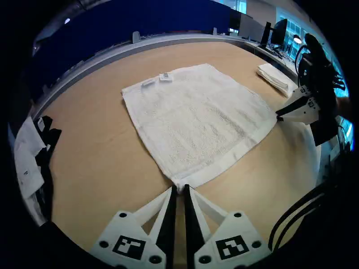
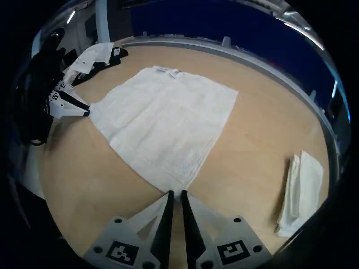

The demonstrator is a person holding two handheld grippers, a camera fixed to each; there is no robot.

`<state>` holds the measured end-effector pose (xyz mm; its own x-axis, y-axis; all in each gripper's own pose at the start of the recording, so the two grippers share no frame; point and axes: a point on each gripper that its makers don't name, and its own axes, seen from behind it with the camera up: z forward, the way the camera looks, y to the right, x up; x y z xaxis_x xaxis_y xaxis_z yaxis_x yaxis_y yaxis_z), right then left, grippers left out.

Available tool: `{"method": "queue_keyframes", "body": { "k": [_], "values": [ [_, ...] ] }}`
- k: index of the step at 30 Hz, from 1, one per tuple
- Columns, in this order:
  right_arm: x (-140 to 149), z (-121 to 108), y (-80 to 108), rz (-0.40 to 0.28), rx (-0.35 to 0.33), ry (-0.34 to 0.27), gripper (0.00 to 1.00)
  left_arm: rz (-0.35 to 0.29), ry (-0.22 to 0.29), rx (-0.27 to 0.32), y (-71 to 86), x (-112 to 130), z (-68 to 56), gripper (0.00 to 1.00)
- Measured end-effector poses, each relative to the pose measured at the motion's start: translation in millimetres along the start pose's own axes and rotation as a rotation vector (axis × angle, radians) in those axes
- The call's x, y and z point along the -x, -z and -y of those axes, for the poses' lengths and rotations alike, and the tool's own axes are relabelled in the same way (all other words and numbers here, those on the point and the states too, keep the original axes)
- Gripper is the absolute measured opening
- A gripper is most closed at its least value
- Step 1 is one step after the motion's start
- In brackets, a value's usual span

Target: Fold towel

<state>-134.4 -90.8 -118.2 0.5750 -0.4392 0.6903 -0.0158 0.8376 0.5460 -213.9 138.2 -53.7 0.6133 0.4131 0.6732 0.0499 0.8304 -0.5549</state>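
Both left tool [image 1: 180, 188] and right tool [image 2: 175, 193] pinch adjacent towel [image 1: 197, 121] corners.

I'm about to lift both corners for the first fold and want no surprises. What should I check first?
1. Left gripper shut on a towel corner: ok.
2. Right gripper shut on the neighbouring corner: ok.
3. Towel lying flat on the table: ok.
4. Tags on the far edge, away from both grippers: ok.
5. Folded cloth lies apart from the towel: ok.
6. How deep the jaws bite: cannot tell.
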Motion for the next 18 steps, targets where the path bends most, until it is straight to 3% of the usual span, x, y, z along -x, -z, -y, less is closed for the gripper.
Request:
{"method": "queue_keyframes", "body": {
  "k": [18],
  "values": [
    [-15.0, -3.5, 13.4, -0.031, -0.011, -0.012, 0.12, -0.008, 0.05, 0.026, 15.3, -4.1, -5.8, 0.08]
  ]
}}
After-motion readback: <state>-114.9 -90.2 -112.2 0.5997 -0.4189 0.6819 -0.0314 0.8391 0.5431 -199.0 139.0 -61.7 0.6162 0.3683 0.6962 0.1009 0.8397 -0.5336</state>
